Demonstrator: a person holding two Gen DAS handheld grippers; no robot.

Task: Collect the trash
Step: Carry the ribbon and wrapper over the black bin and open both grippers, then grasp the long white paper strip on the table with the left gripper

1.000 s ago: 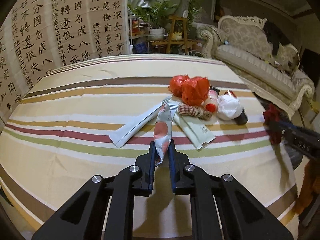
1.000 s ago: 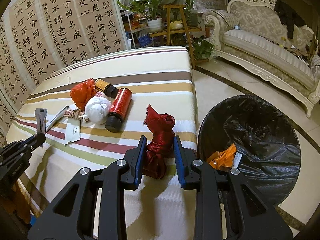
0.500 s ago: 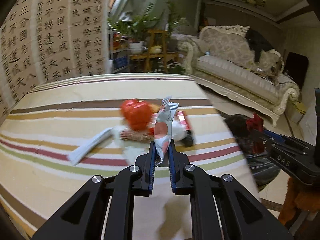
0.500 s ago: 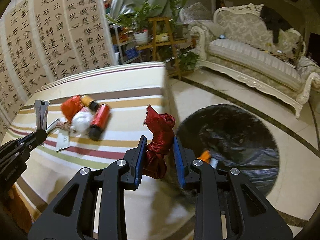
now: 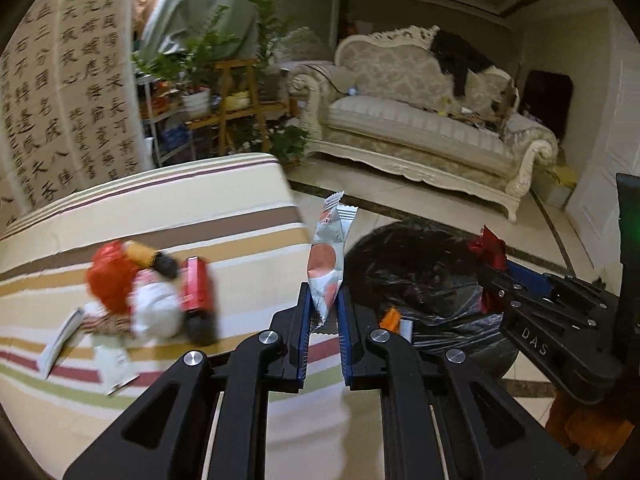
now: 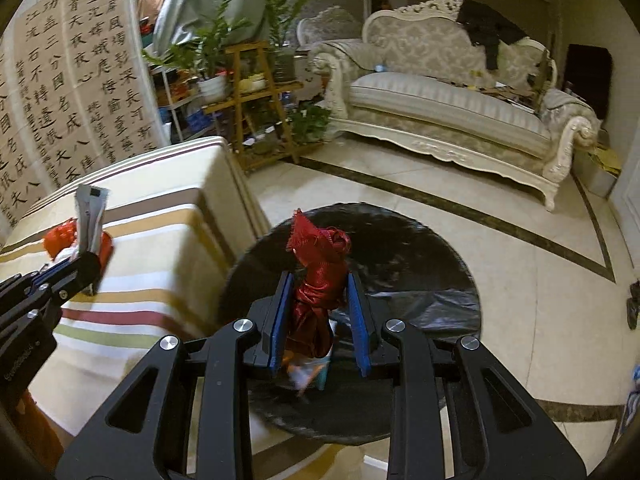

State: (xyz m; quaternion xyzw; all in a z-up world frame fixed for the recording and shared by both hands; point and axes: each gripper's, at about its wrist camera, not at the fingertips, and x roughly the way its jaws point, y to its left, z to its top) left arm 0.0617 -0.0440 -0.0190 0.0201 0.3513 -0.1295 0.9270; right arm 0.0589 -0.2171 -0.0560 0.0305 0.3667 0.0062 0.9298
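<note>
My left gripper [image 5: 323, 312] is shut on a white and red snack wrapper [image 5: 327, 264], held upright at the table's right edge beside the bin; it also shows in the right wrist view [image 6: 90, 220]. My right gripper [image 6: 318, 312] is shut on a crumpled dark red foil wrapper [image 6: 320, 276], held above the black-lined trash bin [image 6: 420, 276]. The bin [image 5: 420, 272] holds orange and white scraps. The right gripper shows at the right of the left wrist view [image 5: 494, 268].
On the striped tablecloth [image 5: 160, 216] lie a red crumpled bag [image 5: 108, 280], a white wad [image 5: 156, 312], a red bottle [image 5: 196, 292], an orange bottle [image 5: 148, 256] and paper sachets [image 5: 60, 340]. A sofa [image 6: 460, 108] and plant stand [image 6: 256, 92] stand behind.
Both grippers have swung right with their wrappers. The right one has gone from over the table edge to above the bin; the left one has reached the table's right edge.
</note>
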